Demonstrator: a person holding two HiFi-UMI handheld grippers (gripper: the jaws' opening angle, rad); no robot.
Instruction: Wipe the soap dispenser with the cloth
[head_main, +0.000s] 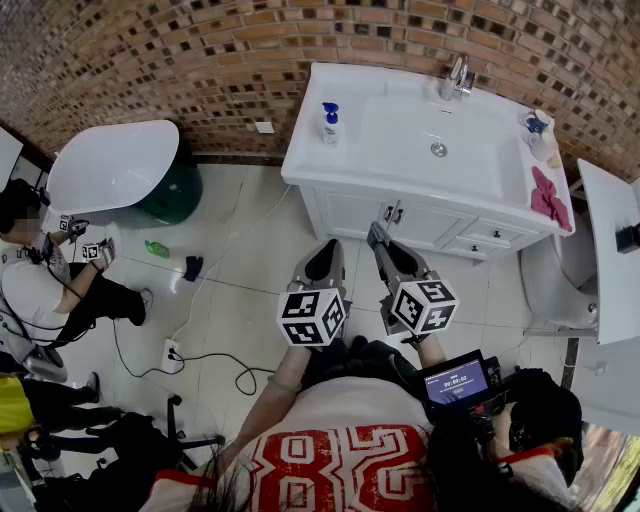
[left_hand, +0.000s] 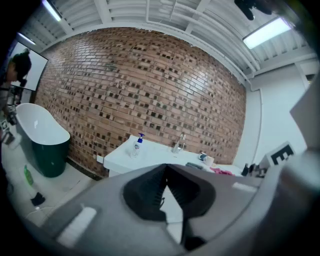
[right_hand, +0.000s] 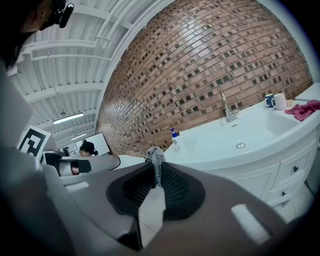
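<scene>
The soap dispenser (head_main: 329, 122), clear with a blue pump, stands at the left end of the white vanity top (head_main: 400, 170). It also shows in the left gripper view as the dispenser (left_hand: 137, 145) and in the right gripper view as the dispenser (right_hand: 175, 140). A pink cloth (head_main: 547, 195) lies on the counter's right end, also visible as the cloth (right_hand: 302, 109). My left gripper (head_main: 335, 243) and right gripper (head_main: 375, 233) hover side by side over the floor in front of the vanity, well short of both things. Both are shut and hold nothing; the left gripper (left_hand: 166, 166) and right gripper (right_hand: 155, 154) have their jaws together.
A faucet (head_main: 456, 78) and cups (head_main: 540, 125) stand at the back of the sink. A white bathtub (head_main: 110, 165) is at the left, a toilet (head_main: 555, 280) at the right. A person (head_main: 40, 270) sits on the floor at the left beside a power strip (head_main: 170, 352) with cable.
</scene>
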